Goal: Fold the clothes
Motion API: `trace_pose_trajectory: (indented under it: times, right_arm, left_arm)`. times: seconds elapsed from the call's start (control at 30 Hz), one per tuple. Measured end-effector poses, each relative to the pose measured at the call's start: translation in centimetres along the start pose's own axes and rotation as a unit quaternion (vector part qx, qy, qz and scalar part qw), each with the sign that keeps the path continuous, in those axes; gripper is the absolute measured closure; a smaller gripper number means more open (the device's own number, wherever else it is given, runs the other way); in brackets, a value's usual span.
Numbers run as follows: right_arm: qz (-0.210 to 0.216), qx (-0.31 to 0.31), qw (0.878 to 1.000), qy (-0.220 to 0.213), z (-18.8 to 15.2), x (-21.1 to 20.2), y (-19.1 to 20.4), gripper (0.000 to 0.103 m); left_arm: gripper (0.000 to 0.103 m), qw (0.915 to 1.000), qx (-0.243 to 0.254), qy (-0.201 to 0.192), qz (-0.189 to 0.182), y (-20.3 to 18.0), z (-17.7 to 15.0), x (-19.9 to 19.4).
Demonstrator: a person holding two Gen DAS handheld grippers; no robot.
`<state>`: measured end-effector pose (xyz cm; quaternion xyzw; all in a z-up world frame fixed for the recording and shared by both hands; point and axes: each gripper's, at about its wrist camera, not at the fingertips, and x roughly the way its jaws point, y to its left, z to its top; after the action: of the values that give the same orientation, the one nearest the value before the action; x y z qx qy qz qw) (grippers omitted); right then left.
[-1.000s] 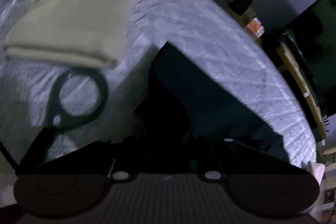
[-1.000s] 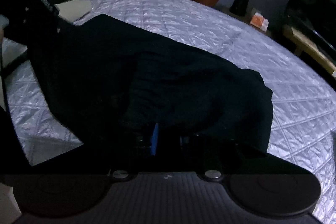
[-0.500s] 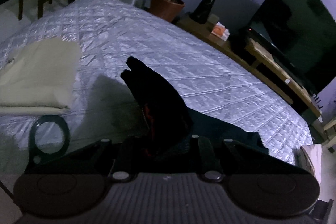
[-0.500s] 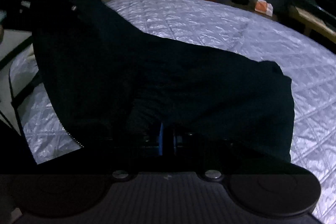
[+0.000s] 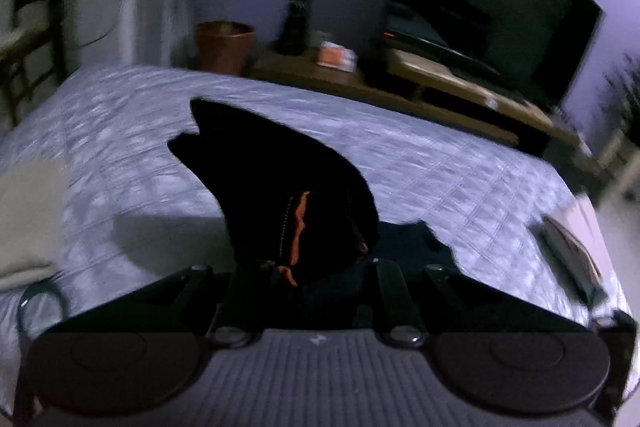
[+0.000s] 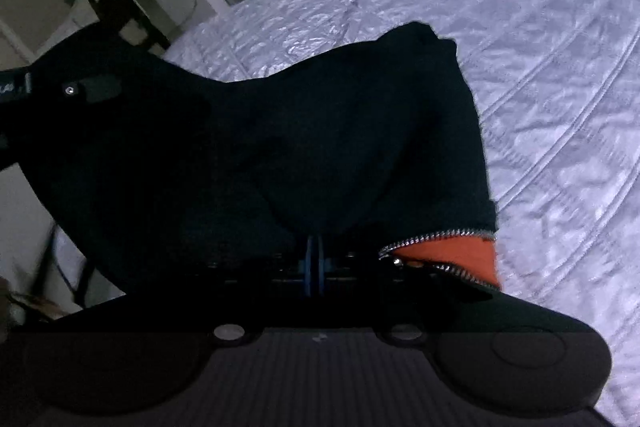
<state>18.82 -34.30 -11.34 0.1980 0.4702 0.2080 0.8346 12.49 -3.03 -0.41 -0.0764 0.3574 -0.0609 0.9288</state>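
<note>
A black zip-up garment with orange lining is held up over the quilted lilac bed. My left gripper is shut on one edge of it, cloth bunched between the fingers. In the right wrist view the same garment hangs stretched across the frame, its silver zipper and orange lining showing at the lower right. My right gripper is shut on its lower edge. The left gripper shows at the far left, holding the other end.
A folded cream garment lies at the bed's left edge. Beyond the bed stand a terracotta pot, a wooden TV bench and a dark TV. A chair stands by the wall.
Both grippers have lifted the black garment higher off the bed and tilted upward. The garment has turned so that its zipper and orange lining now show.
</note>
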Motion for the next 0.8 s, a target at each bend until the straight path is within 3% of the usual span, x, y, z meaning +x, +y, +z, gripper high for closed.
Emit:
trace_pose_trajectory:
  times: [0.13, 0.23, 0.47, 0.6, 0.8]
  right_arm:
    - [0.024, 0.038, 0.999, 0.001, 0.4, 0.4, -1.4, 0.103]
    - [0.027, 0.044, 0.999, 0.001, 0.3, 0.4, -1.5, 0.103]
    - [0.079, 0.142, 0.987, 0.006, 0.0, 0.3, -4.0, 0.103]
    - [0.093, 0.173, 0.981, 0.004, -0.1, 0.5, -4.7, 0.103]
    - [0.068, 0.172, 0.983, -0.009, 0.1, -0.6, -4.5, 0.103]
  left_arm:
    - [0.087, 0.9978, 0.062, 0.011, -0.022, -3.8, -0.8, 1.2]
    - [0.087, 0.9962, 0.072, 0.033, -0.037, -5.2, -1.1, 2.8]
    - [0.086, 0.9895, 0.1, 0.081, -0.065, -8.4, -2.3, 5.5]
    - [0.085, 0.9831, 0.069, 0.119, -0.121, -8.2, -3.1, 6.2]
    - [0.079, 0.98, 0.059, 0.129, -0.139, -9.6, -2.6, 6.3]
